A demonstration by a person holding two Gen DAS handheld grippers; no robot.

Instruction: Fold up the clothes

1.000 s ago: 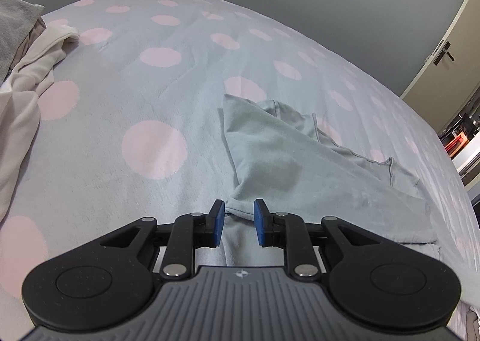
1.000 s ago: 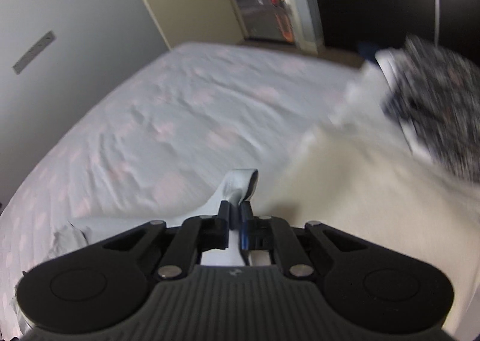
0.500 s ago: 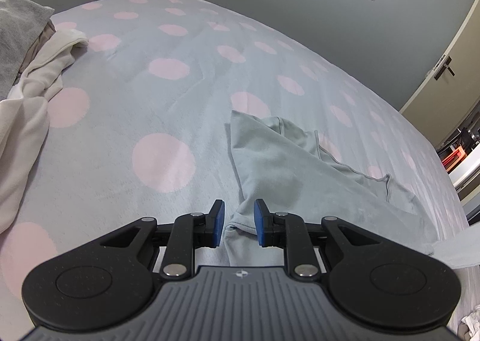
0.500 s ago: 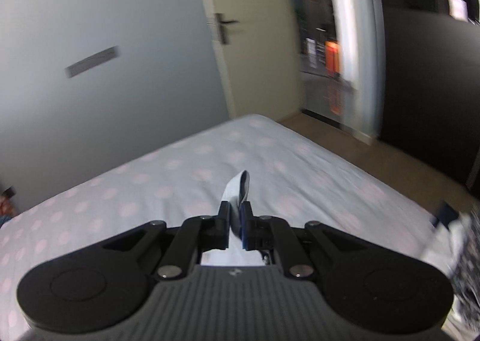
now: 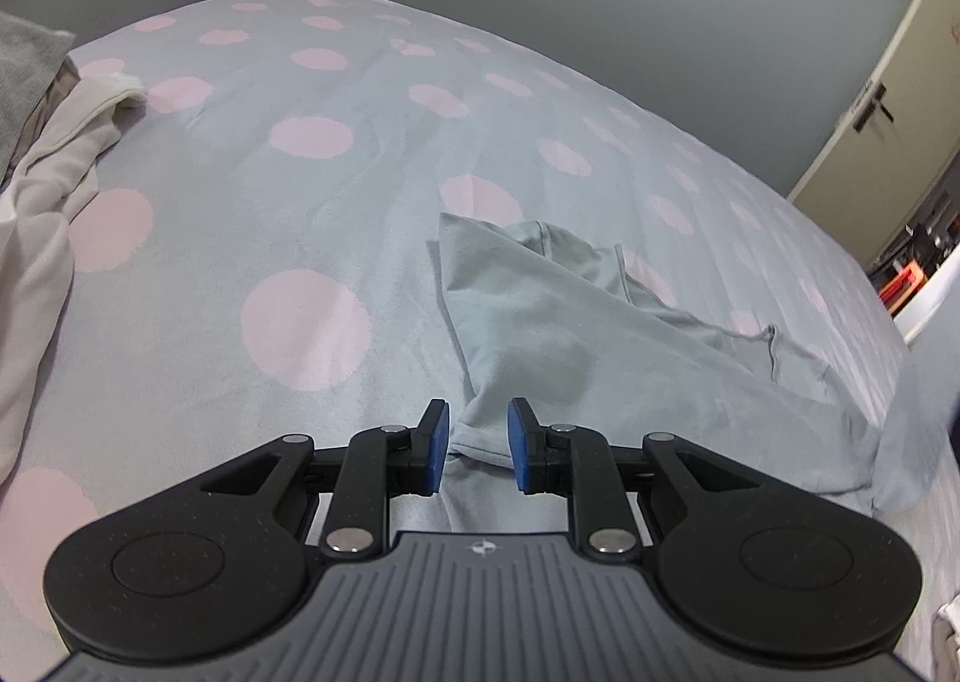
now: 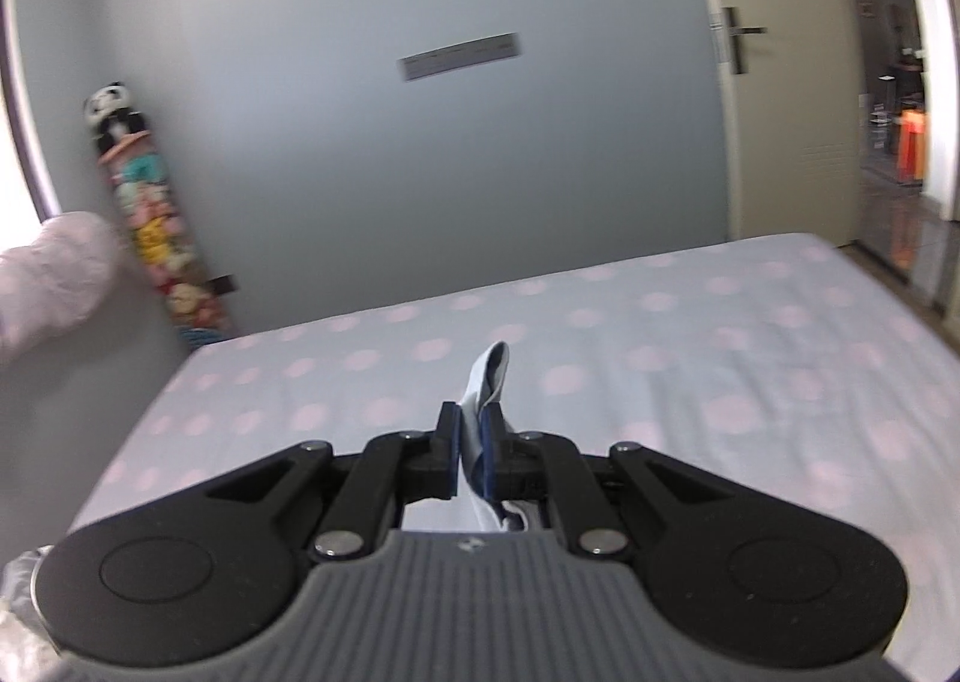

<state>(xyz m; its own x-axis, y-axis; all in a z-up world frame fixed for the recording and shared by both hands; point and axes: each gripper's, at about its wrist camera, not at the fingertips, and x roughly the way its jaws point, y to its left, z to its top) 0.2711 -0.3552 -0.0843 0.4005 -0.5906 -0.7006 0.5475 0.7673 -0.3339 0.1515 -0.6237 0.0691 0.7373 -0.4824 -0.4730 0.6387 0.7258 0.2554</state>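
Covering bed, pink-dotted grey sheet (image 5: 312,238)

A pale grey-green garment (image 5: 576,346) lies rumpled on the spotted bed (image 5: 312,190), partly doubled over into a slanting fold, one corner bunched at the near edge; a strip of it (image 6: 489,382) stands up, pinched off the bed

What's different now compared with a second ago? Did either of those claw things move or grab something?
The right gripper, shut on a strip of pale blue cloth, swung away from the clothes pile and lifted, so its view now faces the wall and door. The left gripper stayed put, its jaws a little apart around a corner of the pale green garment, which sagged slightly on the spotted bedsheet. Nothing was let go.
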